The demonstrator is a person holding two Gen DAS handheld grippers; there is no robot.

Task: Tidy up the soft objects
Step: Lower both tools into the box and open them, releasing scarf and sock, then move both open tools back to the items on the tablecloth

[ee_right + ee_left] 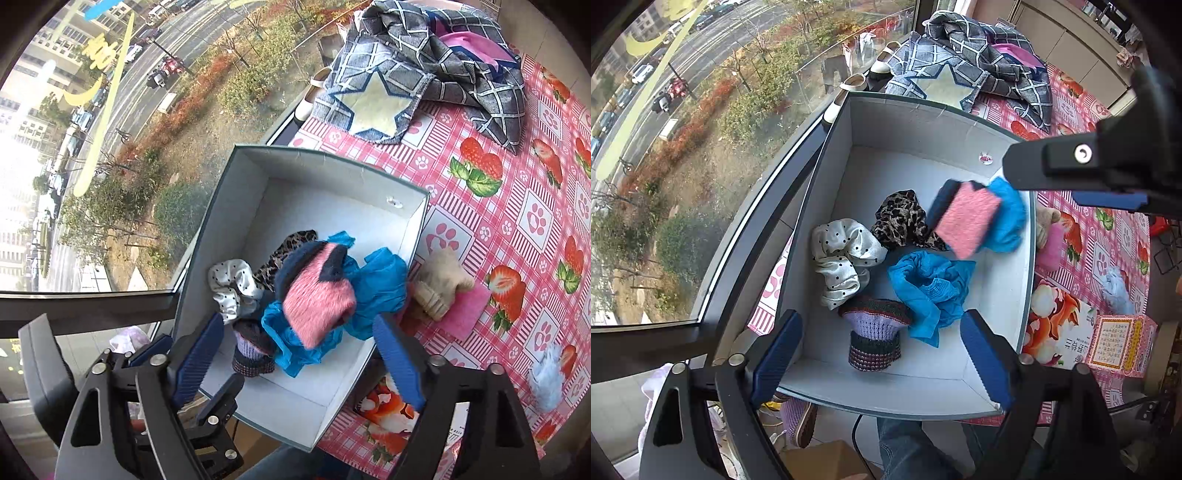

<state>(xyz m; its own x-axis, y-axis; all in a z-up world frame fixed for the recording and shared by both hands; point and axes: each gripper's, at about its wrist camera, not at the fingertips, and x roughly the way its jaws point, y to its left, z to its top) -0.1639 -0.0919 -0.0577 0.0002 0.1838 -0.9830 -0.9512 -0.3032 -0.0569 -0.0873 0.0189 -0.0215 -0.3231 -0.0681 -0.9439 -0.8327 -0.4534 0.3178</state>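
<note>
A grey box [919,122] [317,158] stands on the table by the window. Inside lie a white polka-dot cloth [842,254] [231,286], a leopard-print cloth [901,218], blue cloths [931,288] [380,284] and a purple knitted piece [875,336] [253,350]. A pink and navy fuzzy piece [964,218] [317,295] is blurred above the box, apart from both grippers. My left gripper [882,358] is open over the box's near edge. My right gripper [299,362] is open above the box and shows from the side in the left wrist view [1082,162].
On the strawberry tablecloth [517,206] lie a beige soft toy [439,284] on a pink cloth [465,314], a pale blue fluffy piece [546,376], a checked star-patterned garment [406,74] and a printed pink box [1119,347]. A window lies to the left.
</note>
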